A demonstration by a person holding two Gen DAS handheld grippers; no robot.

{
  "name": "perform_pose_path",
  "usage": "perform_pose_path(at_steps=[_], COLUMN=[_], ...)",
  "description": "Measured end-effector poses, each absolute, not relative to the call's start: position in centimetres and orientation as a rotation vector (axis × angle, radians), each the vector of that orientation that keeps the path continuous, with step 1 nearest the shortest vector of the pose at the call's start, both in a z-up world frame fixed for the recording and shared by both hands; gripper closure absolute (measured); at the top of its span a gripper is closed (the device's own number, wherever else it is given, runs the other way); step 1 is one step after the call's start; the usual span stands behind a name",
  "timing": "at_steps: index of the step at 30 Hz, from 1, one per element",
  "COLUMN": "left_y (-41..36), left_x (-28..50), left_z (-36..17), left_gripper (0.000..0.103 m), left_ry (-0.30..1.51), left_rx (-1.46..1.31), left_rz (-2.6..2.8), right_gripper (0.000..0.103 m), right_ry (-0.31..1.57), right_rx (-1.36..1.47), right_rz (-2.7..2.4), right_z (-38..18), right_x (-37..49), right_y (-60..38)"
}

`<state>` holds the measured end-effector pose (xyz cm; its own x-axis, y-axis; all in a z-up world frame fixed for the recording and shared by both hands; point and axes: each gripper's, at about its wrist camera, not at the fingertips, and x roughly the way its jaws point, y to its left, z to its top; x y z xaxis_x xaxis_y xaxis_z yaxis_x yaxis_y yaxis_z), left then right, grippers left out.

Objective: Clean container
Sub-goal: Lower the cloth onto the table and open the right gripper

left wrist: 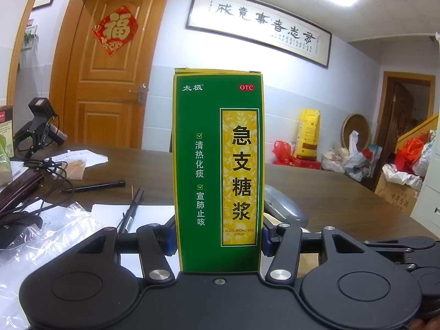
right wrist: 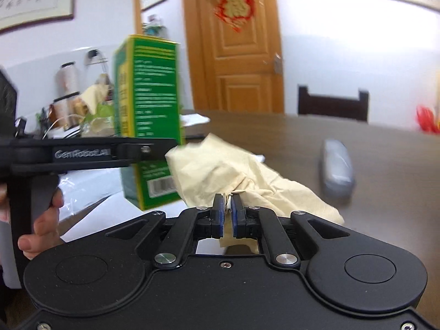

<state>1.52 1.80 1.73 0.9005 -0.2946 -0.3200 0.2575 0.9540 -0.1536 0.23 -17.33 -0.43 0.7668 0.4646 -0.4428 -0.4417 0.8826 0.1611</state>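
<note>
Nearest us, our right gripper (right wrist: 226,211) has its blue pads pinched together on a fold of the cream cloth (right wrist: 247,176), which bunches up against the lower side of the syrup carton (right wrist: 150,115). Our left gripper (left wrist: 218,238) is clamped on that carton's two narrow sides, holding it upright above the dark wooden table (left wrist: 330,192).

The carton is light cardboard gripped low, so a hard wipe could twist it in the pads or dent a panel; the cloth's loose end could also snag the gripper arm.

The front reads "OTC" and "ACUTE BRONCHITIS SYRUP" under Chinese characters; the left gripper's arm reads "GenRobot.AI". Beyond, a grey case (right wrist: 337,170), then the door's red paper character (left wrist: 115,29).
</note>
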Motion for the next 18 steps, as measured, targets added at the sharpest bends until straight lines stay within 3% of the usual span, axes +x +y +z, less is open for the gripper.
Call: perform_pose_path(at_steps=[2, 5, 7, 9, 18], left_y=[1.8, 1.8, 1.7, 1.5, 0.9], left_x=[1.5, 1.4, 1.3, 1.3, 1.3], left_z=[1.7, 1.8, 1.8, 1.7, 1.5], left_gripper=[0.054, 0.054, 0.054, 0.054, 0.054], left_ry=[0.345, 0.343, 0.343, 0.345, 0.352], left_rx=[-0.106, -0.109, -0.106, -0.100, -0.068], left_rz=[-0.282, -0.287, -0.291, -0.294, -0.301], right_gripper=[0.091, 0.068, 0.036, 0.018, 0.012], right_ry=[0.522, 0.500, 0.467, 0.456, 0.609], right_rx=[0.086, 0.156, 0.205, 0.209, 0.044], right_rz=[0.491, 0.479, 0.469, 0.459, 0.271], right_z=[-0.5, -0.1, 0.3, 0.6, -1.6], right_x=[0.3, -0.1, 0.1, 0.6, 2.9], right_y=[-18.2, -19.7, -20.7, -20.5, -16.4])
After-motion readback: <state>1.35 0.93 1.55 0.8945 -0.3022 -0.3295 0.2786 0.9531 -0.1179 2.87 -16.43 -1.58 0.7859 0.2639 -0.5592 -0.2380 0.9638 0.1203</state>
